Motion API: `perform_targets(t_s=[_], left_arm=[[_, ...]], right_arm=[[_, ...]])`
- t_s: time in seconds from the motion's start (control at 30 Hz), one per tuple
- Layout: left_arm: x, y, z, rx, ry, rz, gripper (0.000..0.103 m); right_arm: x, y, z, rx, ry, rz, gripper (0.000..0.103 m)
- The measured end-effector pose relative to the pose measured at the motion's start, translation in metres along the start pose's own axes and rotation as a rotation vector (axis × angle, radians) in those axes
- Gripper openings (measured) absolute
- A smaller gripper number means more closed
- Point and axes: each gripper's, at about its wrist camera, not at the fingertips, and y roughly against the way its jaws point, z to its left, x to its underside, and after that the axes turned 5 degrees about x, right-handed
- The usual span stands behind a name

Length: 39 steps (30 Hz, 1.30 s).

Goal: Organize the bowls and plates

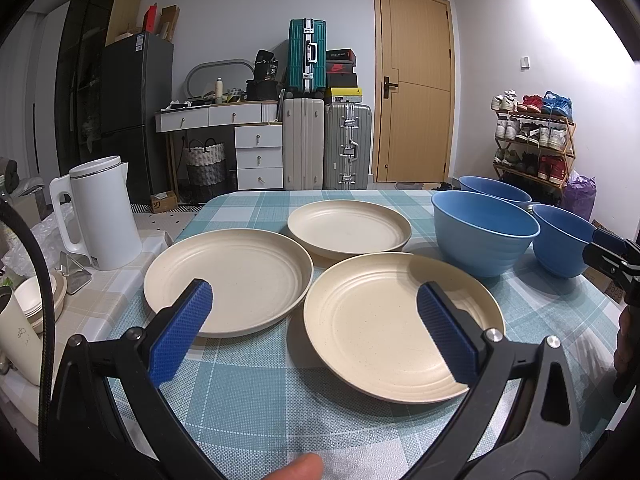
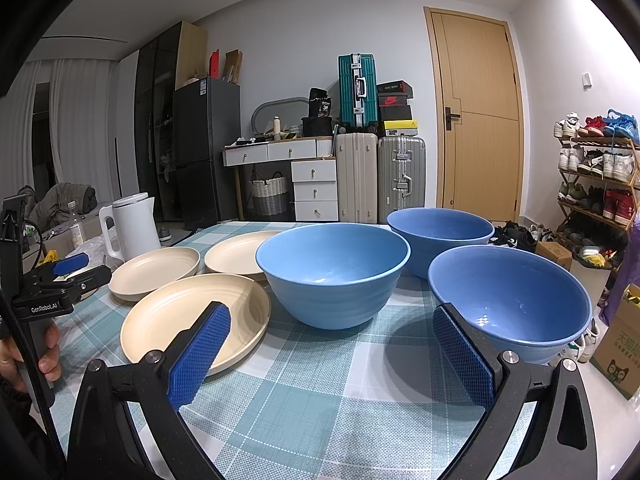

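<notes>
Three cream plates lie apart on the checked tablecloth: a left plate (image 1: 232, 280), a far plate (image 1: 348, 228) and a near plate (image 1: 396, 324). Three blue bowls stand to their right: a middle bowl (image 2: 332, 268), a far bowl (image 2: 440, 236) and a near right bowl (image 2: 508, 300). My left gripper (image 1: 314, 308) hovers open above the gap between the left and near plates, holding nothing. My right gripper (image 2: 332, 328) is open and empty in front of the middle bowl, its right finger beside the near right bowl. The left gripper (image 2: 68, 268) also shows at the left edge of the right wrist view.
A white kettle (image 1: 100, 212) stands left of the plates on a side surface, with stacked small bowls (image 1: 40, 300) and a cup (image 1: 20, 340) nearer me. A cardboard box (image 2: 620, 344) sits off the table's right edge. Suitcases, drawers and a shoe rack line the far wall.
</notes>
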Motion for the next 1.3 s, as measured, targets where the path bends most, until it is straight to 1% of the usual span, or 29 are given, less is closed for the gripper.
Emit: perform_targets(t_s=[0.33,0.47,0.6,0.83,1.3], left_arm=[[0.0013,-0.0050,0.0014,-0.006,0.003,0.002,0.102],[0.0000,-0.0044,0.0047,-0.019,0.003,0.003,0.102],[0.0001,-0.0038,0.0062,-0.019,0.003,0.003,0.102],[-0.0008,-0.0040,0.0068,-0.022,-0.001,0.004,0.102],[-0.0007,-0.0040,0.0036,-0.026,-0.001,0.005,0.102]], right_arm=[[0.0001,0.0002,0.0002,0.001,0.000,0.000,0.103],[-0.0011,0.0004,-0.0010,0.010,-0.001,0.006,0.103],[-0.0018,-0.0033,0.0055,0.021,0.002,0.006,0.103],[-0.0012,-0.0008,-0.0005,0.020,0.004,0.005,0.103],[-0.0002,-0.0004,0.0006,0.026,0.009,0.015,0.103]])
